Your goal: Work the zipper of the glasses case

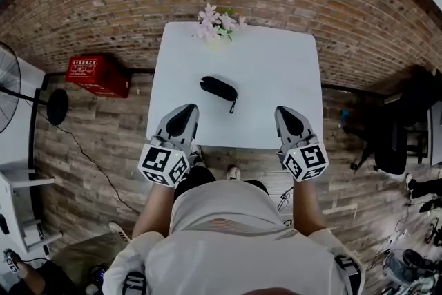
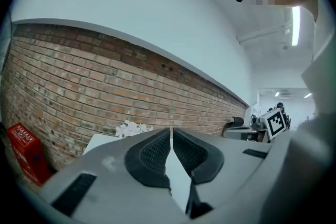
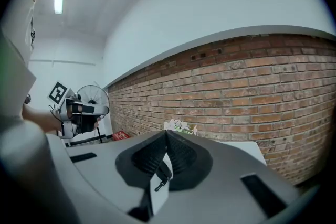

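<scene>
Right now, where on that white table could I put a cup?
The table is bare left and right of the glasses case and between it and the flowers. Tighter at the near edge, where the left gripper and right gripper hover.

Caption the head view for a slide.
Left gripper and right gripper, shut and empty, at the near edge of a white table with glasses case and flowers.

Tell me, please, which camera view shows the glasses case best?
The head view: the whole glasses case lies on the table, zipper pull at its right end. The right gripper view shows only a sliver through its jaw gap; the left gripper view shows none.
</scene>
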A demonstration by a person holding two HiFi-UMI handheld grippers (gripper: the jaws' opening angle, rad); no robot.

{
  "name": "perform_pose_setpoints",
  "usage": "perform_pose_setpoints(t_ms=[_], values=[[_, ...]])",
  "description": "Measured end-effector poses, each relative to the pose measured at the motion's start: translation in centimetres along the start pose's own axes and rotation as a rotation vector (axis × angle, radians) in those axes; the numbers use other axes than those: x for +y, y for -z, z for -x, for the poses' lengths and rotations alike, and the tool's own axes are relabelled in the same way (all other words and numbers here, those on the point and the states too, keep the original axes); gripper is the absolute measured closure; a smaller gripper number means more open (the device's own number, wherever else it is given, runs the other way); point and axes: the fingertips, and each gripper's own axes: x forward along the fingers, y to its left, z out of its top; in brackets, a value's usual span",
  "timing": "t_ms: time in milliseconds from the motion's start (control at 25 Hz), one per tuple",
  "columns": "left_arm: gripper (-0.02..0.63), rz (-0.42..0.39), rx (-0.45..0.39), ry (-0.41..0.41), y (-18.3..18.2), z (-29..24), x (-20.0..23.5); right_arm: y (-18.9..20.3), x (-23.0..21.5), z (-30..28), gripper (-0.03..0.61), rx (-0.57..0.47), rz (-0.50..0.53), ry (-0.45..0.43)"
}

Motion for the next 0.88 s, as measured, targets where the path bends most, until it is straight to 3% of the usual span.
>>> perform_pose_setpoints(t_ms=[240, 480, 720, 880], values=[[0.586, -0.009, -0.009, 0.043, -2.2, -2.3, 6.4, -2.2, 0.9, -6.5, 0.526, 0.019, 0.023, 0.034], [0.586, -0.002, 0.031, 0.085, -1.8, -3.7, 11.8, -2.0, 3.0, -12.1, 0.526, 0.061, 0.040, 0.042], [0.586, -0.004, 0.042, 0.044, -1.9, -5.3, 12.6, -1.2, 1.9, -14.5, 0.526, 0.099, 0.041, 0.003], [0.586, 0.018, 0.053, 0.008, -1.4, -6.0, 11.9, 0.1, 1.7, -15.7, 0.513, 0.163, 0.097, -0.063]])
